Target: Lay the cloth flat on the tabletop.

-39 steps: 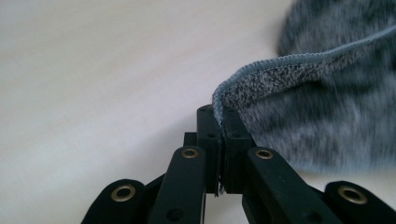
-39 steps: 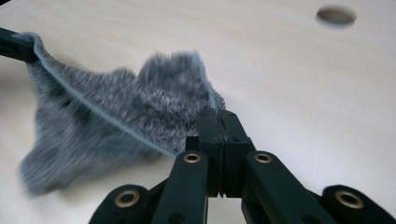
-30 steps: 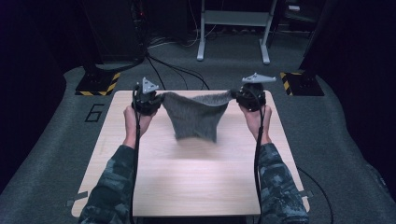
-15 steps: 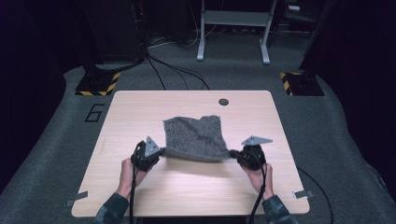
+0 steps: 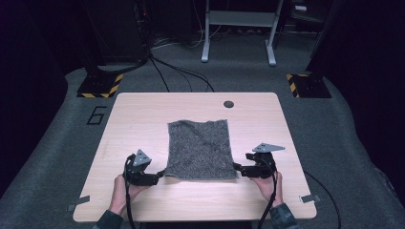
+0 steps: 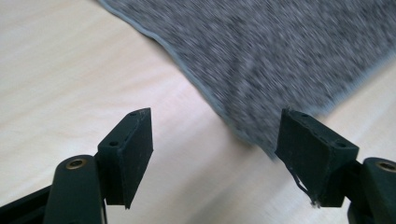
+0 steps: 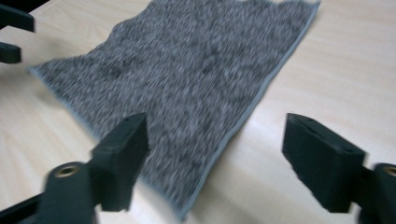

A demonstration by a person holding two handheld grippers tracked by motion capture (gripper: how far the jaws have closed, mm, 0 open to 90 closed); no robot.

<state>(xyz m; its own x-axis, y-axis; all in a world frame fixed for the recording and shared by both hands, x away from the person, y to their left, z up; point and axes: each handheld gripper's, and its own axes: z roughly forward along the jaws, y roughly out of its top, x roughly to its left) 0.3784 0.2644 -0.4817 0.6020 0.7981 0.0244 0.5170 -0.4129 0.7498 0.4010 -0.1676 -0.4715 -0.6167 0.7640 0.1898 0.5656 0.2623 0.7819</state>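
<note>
A grey knitted cloth [image 5: 199, 148] lies spread flat in the middle of the light wooden table [image 5: 143, 114]. My left gripper [image 5: 160, 174] rests at the cloth's near left corner and my right gripper [image 5: 237, 167] at its near right corner. Both pairs of jaws have just been opening and stand apart. In the left gripper view the cloth [image 6: 261, 51] has its corner on the table between the open gripper [image 6: 217, 121] jaws, not pinched. In the right gripper view the cloth [image 7: 187, 60] reaches in between the open gripper [image 7: 217, 123] jaws, loose on the wood.
A round dark hole [image 5: 229, 103] sits near the table's far edge. Behind the table, cables [image 5: 181, 71], two yellow-and-black striped bases [image 5: 101, 86] and a metal stand [image 5: 239, 28] are on the grey floor. Bare wood surrounds the cloth.
The cloth hung in the air between both shut grippers over the far side of the table. Both hands came down and toward the near edge, laid it flat, and both jaws opened and let go.
</note>
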